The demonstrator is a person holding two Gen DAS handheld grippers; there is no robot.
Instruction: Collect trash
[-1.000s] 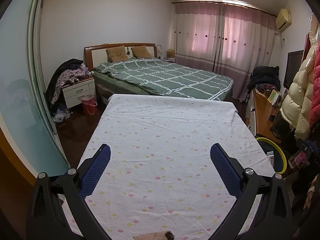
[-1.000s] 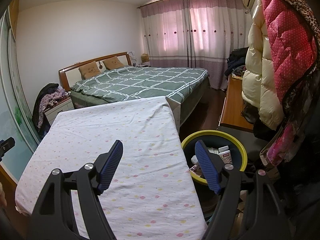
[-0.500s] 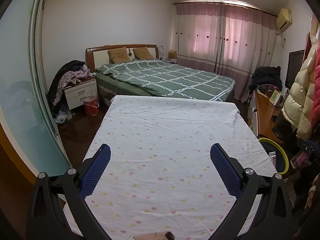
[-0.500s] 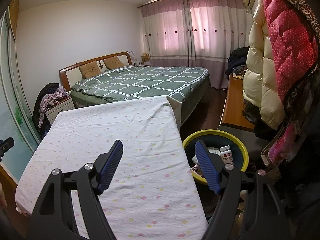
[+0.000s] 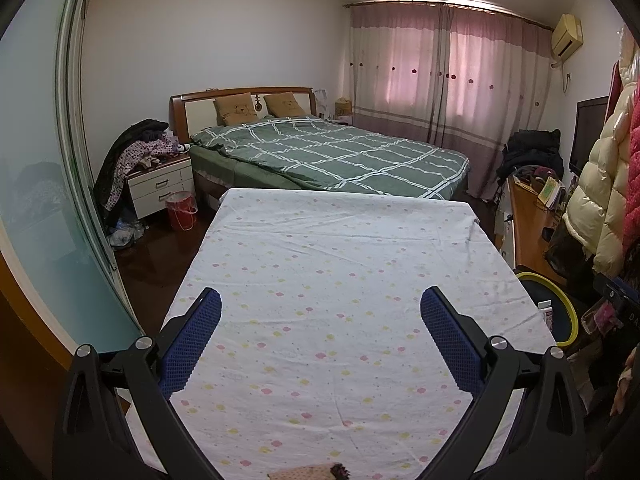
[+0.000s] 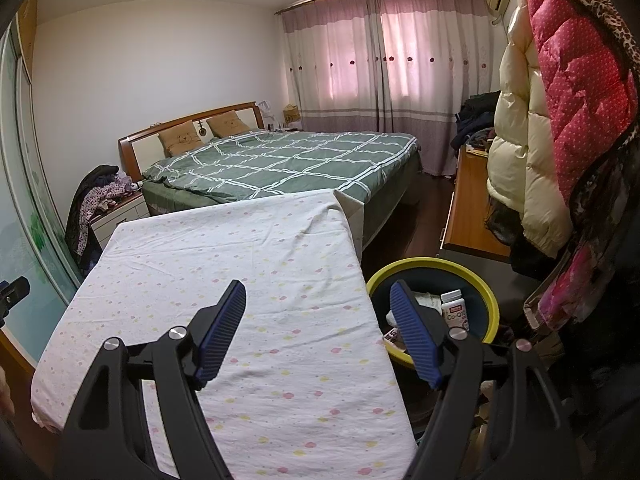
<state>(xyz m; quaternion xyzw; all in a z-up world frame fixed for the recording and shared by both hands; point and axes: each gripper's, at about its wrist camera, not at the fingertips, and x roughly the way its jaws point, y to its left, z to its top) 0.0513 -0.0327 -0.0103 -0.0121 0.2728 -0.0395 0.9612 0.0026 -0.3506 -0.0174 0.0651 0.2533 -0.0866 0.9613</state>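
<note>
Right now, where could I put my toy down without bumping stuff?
The flowery sheet is bare from the green bed's foot down to both tools, left and right. It is crowded in the yellow-rimmed bin, holding a bottle, and under the hanging coats.

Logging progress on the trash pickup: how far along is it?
Done: a white bottle and packets lie in the yellow-rimmed bin. In hand: nothing; left gripper and right gripper are open. Left: nothing obvious on the flower-print sheet.
</note>
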